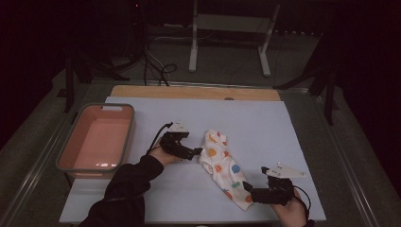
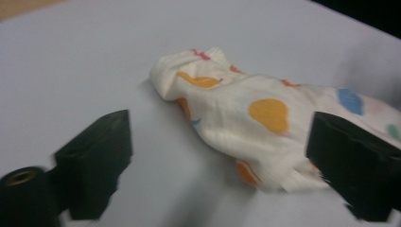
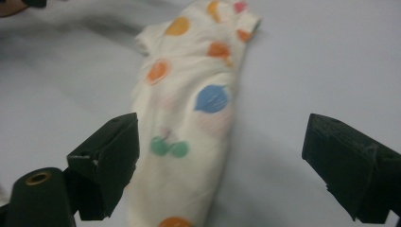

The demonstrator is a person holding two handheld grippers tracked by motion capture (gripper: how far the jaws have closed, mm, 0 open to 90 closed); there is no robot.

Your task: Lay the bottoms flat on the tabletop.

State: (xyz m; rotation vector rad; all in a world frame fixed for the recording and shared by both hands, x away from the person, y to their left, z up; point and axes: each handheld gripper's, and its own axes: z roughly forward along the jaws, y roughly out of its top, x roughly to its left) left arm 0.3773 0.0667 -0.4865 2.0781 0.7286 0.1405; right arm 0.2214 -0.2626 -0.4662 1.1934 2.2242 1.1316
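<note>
A cream cloth (image 1: pixel 223 165) with coloured fruit spots lies crumpled in a long strip on the white table (image 1: pixel 265 123). My left gripper (image 1: pixel 197 152) sits at the cloth's left edge, jaws open; in the left gripper view the cloth (image 2: pixel 255 118) lies between and beyond the jaws, and the pads do not press on it. My right gripper (image 1: pixel 248 189) stands at the cloth's near end, jaws wide open. In the right gripper view the cloth (image 3: pixel 189 123) runs away between the jaws, untouched by the pads.
A pink tub (image 1: pixel 97 137) with a grey rim stands at the table's left edge. A wooden strip (image 1: pixel 194 92) borders the far side of the table. Metal stand legs (image 1: pixel 227 42) and cables lie on the floor beyond.
</note>
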